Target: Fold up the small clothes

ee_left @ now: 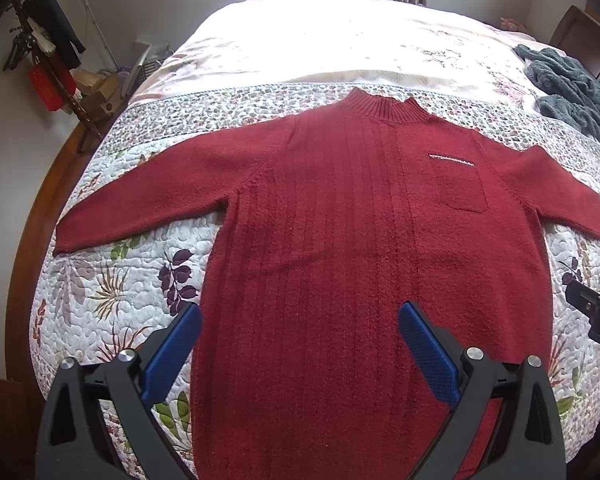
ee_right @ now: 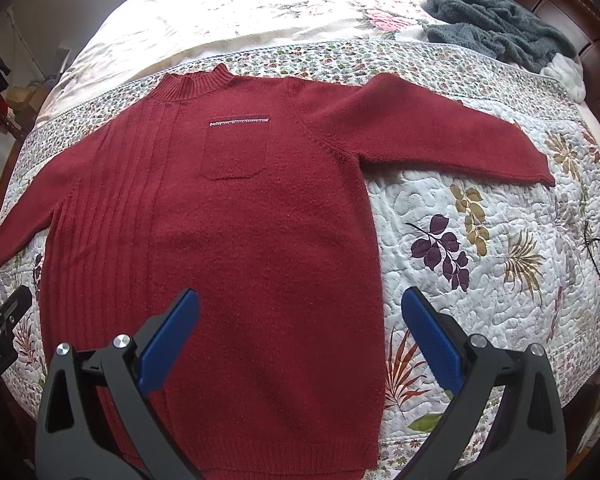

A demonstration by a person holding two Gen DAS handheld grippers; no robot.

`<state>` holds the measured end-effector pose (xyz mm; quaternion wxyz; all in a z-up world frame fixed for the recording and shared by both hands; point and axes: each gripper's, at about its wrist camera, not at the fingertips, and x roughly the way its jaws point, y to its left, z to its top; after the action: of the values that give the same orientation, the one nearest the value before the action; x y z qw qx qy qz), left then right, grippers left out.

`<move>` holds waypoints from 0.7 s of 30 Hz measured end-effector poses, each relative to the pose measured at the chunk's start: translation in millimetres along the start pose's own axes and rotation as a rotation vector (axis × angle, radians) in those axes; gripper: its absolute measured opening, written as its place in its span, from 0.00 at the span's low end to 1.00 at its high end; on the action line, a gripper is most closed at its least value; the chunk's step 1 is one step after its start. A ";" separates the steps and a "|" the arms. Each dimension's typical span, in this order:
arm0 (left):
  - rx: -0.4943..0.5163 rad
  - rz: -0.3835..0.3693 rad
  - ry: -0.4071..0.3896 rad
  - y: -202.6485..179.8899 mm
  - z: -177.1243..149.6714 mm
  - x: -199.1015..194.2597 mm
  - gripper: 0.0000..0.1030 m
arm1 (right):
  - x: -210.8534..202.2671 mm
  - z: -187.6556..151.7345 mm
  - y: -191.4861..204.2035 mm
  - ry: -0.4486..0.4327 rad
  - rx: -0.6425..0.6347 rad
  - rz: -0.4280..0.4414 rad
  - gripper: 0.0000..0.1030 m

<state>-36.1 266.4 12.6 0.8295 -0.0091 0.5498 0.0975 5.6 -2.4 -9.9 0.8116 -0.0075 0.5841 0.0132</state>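
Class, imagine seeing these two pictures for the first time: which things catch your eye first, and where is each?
A dark red knitted sweater lies flat, sleeves spread, across the middle of a floral quilted bedspread. A crumpled grey-blue fuzzy garment sits near the bed's far right corner. The open left tool and open right tool hover above the sweater's lower part.

Sunlit floral quilted bed (ee_left: 112,280), coat rack (ee_left: 56,68) by wall.

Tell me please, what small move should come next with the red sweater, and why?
Probably bring the right gripper forward to the right sleeve and fold it across the chest. The sweater already lies flat, front up, on the quilt with both sleeves spread out, and both grippers hover over its lower part, the jaws open and holding nothing. The left gripper could equally start with its sleeve.
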 end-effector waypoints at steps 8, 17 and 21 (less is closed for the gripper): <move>0.004 0.000 -0.001 -1.9 0.7 0.3 0.96 | 1.6 0.5 -0.5 0.001 0.002 0.004 0.97; 0.008 0.003 -0.007 -2.6 0.7 -0.6 0.96 | 2.2 1.0 -0.3 0.001 0.003 0.004 0.97; 0.009 0.003 -0.010 -2.6 0.7 -0.7 0.96 | 4.3 0.5 0.4 0.003 0.004 0.005 0.97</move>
<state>-35.2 263.8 13.3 0.8320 -0.0042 0.5463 0.0962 7.5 -1.9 -13.8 0.8105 -0.0046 0.5855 0.0140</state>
